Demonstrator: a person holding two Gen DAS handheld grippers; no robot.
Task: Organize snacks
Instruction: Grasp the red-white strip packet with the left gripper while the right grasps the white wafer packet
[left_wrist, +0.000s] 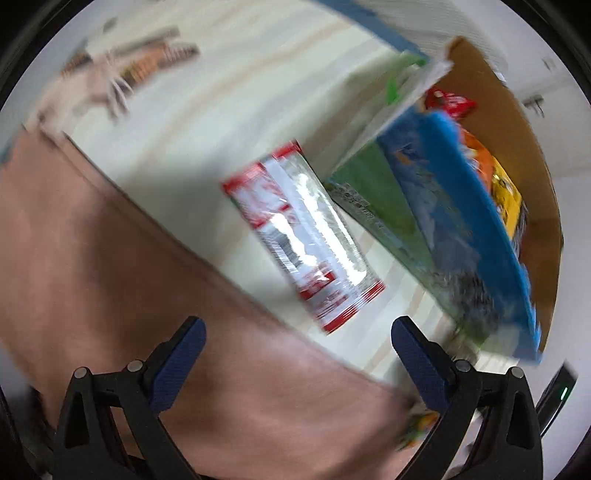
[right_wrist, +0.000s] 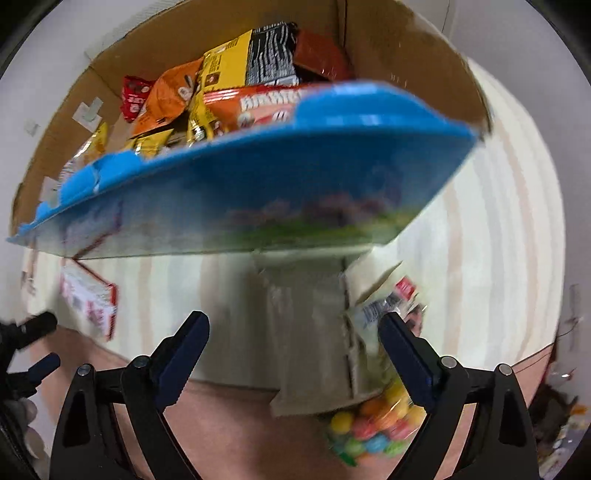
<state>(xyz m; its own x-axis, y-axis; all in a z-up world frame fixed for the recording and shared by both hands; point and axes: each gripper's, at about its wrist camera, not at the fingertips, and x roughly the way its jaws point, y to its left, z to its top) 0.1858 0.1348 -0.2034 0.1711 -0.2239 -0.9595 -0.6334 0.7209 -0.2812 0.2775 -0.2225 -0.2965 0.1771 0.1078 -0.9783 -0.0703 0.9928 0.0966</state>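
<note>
A red and silver snack packet (left_wrist: 303, 236) lies flat on the pale striped surface (left_wrist: 207, 122). My left gripper (left_wrist: 299, 332) hangs open just above its near end, with nothing between the fingers. The packet also shows at the left of the right wrist view (right_wrist: 92, 306). A brown cardboard box (right_wrist: 406, 48) holds several snack packs (right_wrist: 229, 74), with a blue printed carton (right_wrist: 258, 177) leaning across its front. My right gripper (right_wrist: 295, 325) stands open over a pale cardboard piece (right_wrist: 310, 332). A bag of coloured candy balls (right_wrist: 373, 432) lies beside its right finger.
A green carton (left_wrist: 373, 184) stands beside the blue carton (left_wrist: 461, 221) at the cardboard box (left_wrist: 517, 129). A brown surface (left_wrist: 110, 258) borders the pale one on the near side. Blurred packets (left_wrist: 147, 66) lie far off. The left gripper's fingers (right_wrist: 40, 323) show at the left edge.
</note>
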